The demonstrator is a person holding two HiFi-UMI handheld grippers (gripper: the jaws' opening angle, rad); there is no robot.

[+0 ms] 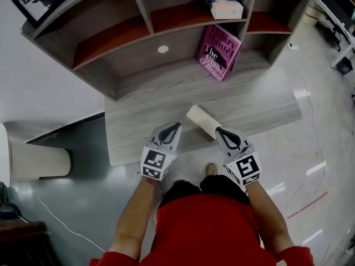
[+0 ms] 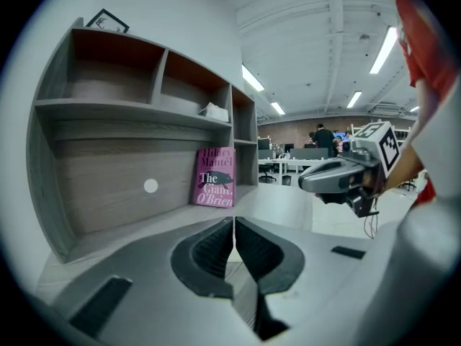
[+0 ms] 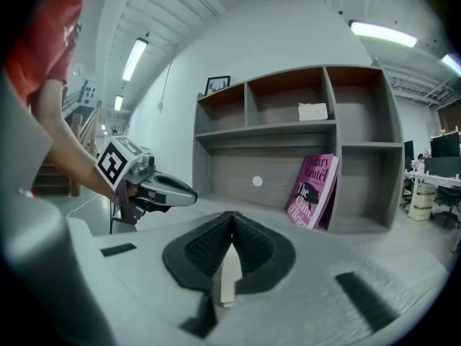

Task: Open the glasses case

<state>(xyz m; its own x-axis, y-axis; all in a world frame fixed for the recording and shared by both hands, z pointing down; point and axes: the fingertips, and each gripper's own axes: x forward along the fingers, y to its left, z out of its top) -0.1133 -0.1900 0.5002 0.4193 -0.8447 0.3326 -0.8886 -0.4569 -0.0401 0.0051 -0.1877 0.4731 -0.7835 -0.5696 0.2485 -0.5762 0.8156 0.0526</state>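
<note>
A: Well, start at the left claw: its 2 jaws are pressed together with nothing between them. The right claw is the same, closed and empty. The pale strip showing in the slit under its tips looks like the case lying beyond it, not something gripped.

B: And the case itself?

A: The glasses case is the cream oblong at the centre of the head view, lying slantwise on the desk near its front edge. The right claw's tip is just beside its lower end. The left claw is near, on the left, and not touching it.

B: So what could go wrong?

A: I'd guess 3 things. With both claws closed, neither can take hold, so pressing in like this would only nudge the case. It looks rounded and smooth, and the desk edge is close, so a nudge could roll it off onto the floor. If only 1 claw grips, the lid has nothing to pull against and the whole case may lift instead of opening. I can't see the seam from here either.

B: Anything behind in the way?

A: The pink book leans in the shelf unit, upper centre-right, well apart from the case.
</note>
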